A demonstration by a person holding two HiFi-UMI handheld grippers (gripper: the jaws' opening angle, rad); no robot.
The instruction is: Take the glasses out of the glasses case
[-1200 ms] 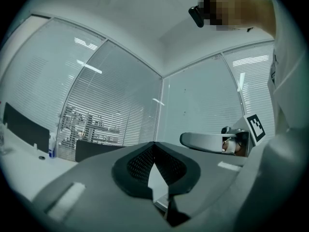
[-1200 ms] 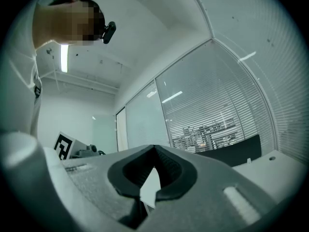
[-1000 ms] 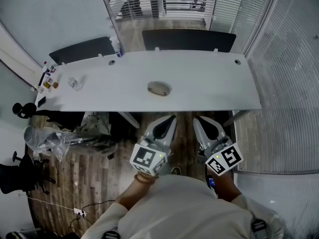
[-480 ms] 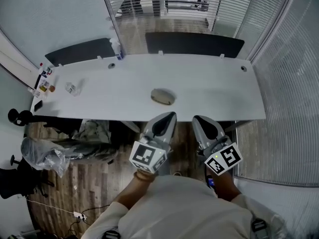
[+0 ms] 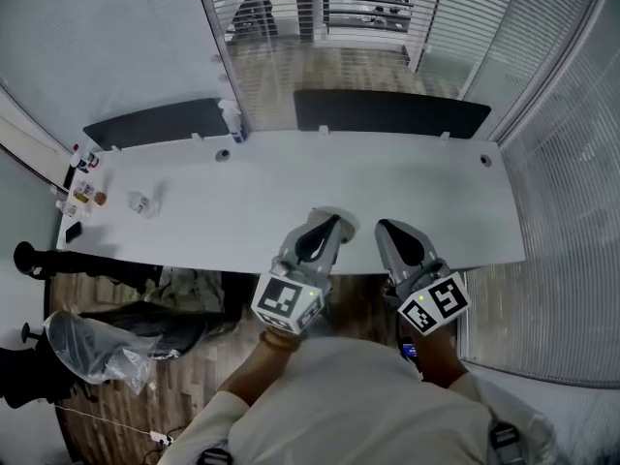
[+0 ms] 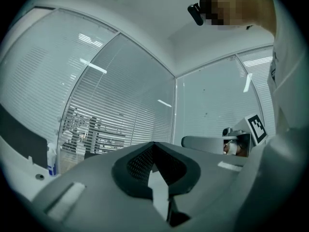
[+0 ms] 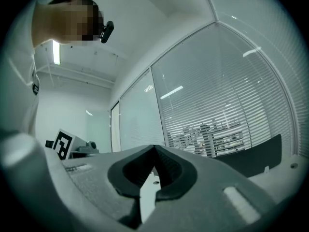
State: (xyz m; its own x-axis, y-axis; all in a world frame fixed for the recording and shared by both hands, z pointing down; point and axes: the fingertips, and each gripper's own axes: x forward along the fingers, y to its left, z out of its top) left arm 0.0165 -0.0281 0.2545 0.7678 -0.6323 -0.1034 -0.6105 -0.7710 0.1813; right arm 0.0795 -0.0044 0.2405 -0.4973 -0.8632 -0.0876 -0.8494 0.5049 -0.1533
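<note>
The left claw (image 5: 328,224), closed and empty, hides most of the case (image 5: 348,222) on the table (image 5: 291,177). The right claw (image 5: 386,229) is closed too. A bottle (image 5: 232,121) stands far back.

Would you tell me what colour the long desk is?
The desk is white, clearest in the head view.

No legible text or numbers; only square coded markers on the left cube (image 5: 288,305) and right cube (image 5: 435,305).

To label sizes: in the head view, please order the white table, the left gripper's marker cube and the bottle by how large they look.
1. white table
2. marker cube, enlarged by nearness to the camera
3. bottle
</note>
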